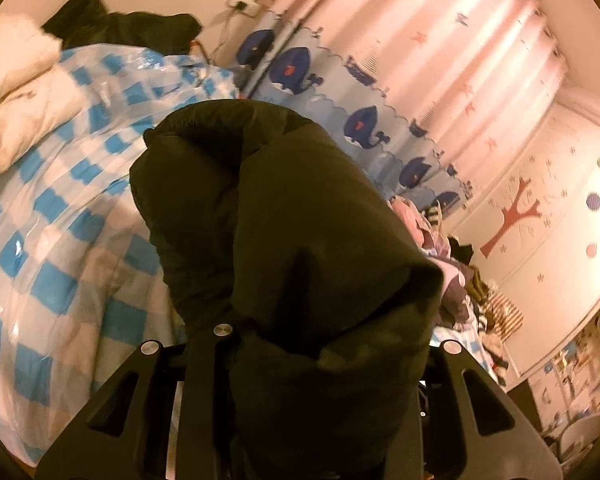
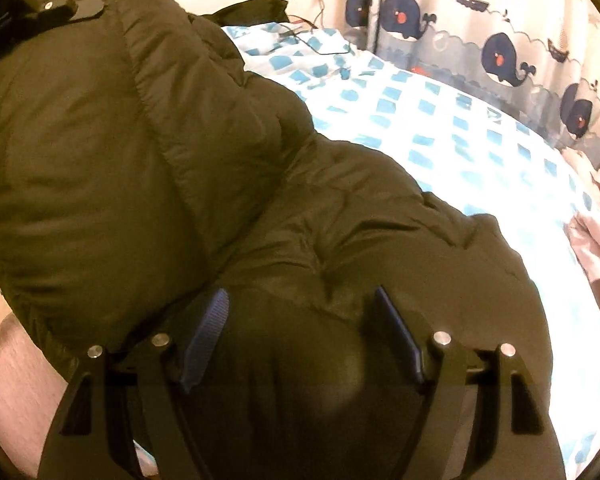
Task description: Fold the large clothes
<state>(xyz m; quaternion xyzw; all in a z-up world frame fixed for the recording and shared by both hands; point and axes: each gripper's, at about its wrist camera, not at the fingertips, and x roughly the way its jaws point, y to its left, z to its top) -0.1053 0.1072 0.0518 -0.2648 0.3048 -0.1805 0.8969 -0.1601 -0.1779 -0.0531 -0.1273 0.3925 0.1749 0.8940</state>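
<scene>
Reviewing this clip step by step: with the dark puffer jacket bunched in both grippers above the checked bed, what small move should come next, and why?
Probably carry the jacket out over the checked bedcover and lower it flat. The left gripper pinches a thick bundle, the right gripper straddles a bulge, and bare cover lies ahead.

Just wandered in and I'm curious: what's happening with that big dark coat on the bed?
A person is folding a puffy dark green jacket over a bed with a blue-and-white checked cover, using a hand-held gripper in each hand. The left gripper is clamped on a bunched part of the jacket and holds it up off the bed. The right gripper has jacket padding bulging between its jaws, which stand wide. Other clothes are piled at the far side of the bed.
</scene>
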